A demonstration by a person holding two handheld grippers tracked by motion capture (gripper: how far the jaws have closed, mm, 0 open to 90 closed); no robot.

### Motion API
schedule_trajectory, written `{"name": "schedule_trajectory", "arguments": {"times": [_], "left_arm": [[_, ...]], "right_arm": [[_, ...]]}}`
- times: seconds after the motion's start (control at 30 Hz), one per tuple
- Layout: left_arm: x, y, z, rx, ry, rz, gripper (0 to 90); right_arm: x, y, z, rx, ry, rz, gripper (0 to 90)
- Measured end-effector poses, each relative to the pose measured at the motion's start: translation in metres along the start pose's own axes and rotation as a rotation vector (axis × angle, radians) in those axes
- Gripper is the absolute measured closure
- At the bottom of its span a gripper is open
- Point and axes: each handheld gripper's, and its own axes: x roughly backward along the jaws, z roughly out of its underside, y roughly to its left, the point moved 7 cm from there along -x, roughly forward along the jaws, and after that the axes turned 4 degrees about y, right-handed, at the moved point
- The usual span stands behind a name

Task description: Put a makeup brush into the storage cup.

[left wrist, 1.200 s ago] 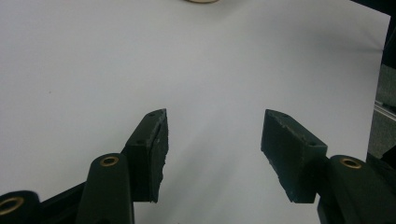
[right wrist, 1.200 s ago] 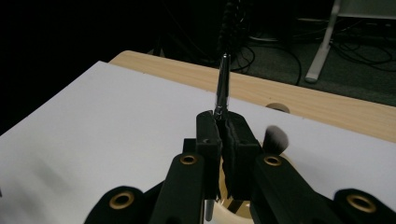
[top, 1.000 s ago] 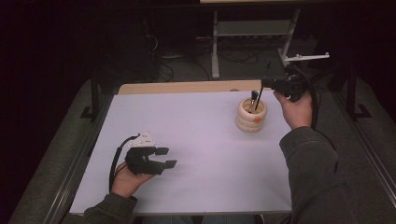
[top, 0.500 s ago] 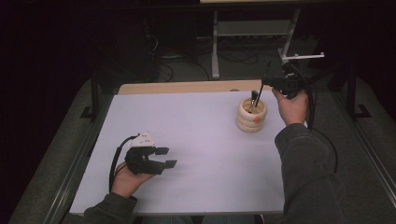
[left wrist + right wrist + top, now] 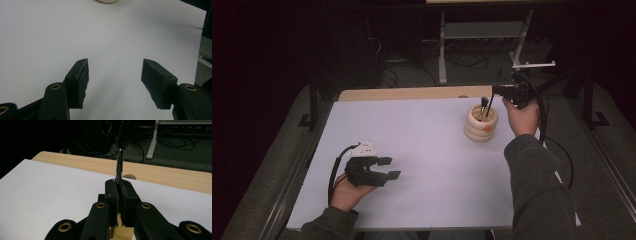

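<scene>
Judging by its build, the makeup brush you have pinched should handle as a light, stiff little stick: a thin metal ferrule that looks slick under the pads, and a dark bristle tuft at the far end that would splay if it were squeezed. You have it by the handle just below the ferrule, which seems the right place, since the bristles stay clear and the shaft cannot bend. Your right gripper is clenched tight on it, jaws nearly meeting around the narrow shaft, and in the high view the brush hangs slanted over the mouth of the wooden holder, its lower end at or just inside the rim; I cannot tell whether it touches the bottom. The holder is a pale, ribbed, ring-stacked cup with a small orange dot on its side, standing near the far right part of the white table, and a second dark-tufted brush leans inside it. Expect the cup to tip easily if the shaft levers against its rim. Your left gripper rests low near the front left of the table, jaws spread wide with nothing between them.
</scene>
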Motion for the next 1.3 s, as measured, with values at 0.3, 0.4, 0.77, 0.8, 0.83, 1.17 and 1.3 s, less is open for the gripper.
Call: {"name": "schedule_trajectory", "arguments": {"times": [0.3, 0.4, 0.77, 0.8, 0.83, 1.17, 1.3], "left_arm": [[-0.001, 0.0, 0.0, 0.003, -0.002, 0.001, 38.3], [0.0, 0.0, 0.0, 0.005, 0.0, 0.001, 38.2], [-0.001, 0.0, 0.0, 0.003, 0.0, 0.0, 37.1], [-0.001, 0.001, 0.0, 0.001, 0.003, -0.001, 37.1], [-0.001, 0.001, 0.0, 0.001, 0.003, -0.001, 37.1], [-0.002, 0.001, 0.001, -0.002, 0.004, -0.003, 37.0], [-0.001, 0.0, 0.0, 0.007, 0.001, 0.002, 36.7]], "right_arm": [[-0.011, 0.001, 0.013, -0.008, 0.011, -0.003, 84.3], [-0.014, 0.002, 0.015, -0.006, 0.015, -0.002, 84.3], [-0.021, 0.002, 0.025, -0.015, 0.023, 0.001, 84.1], [-0.022, 0.002, 0.027, -0.015, 0.027, 0.002, 84.1], [-0.024, 0.001, 0.028, -0.009, 0.027, 0.004, 84.0], [-0.03, -0.001, 0.04, -0.017, 0.05, 0.001, 83.8], [-0.031, -0.003, 0.043, -0.017, 0.056, 0.007, 83.8]]}}
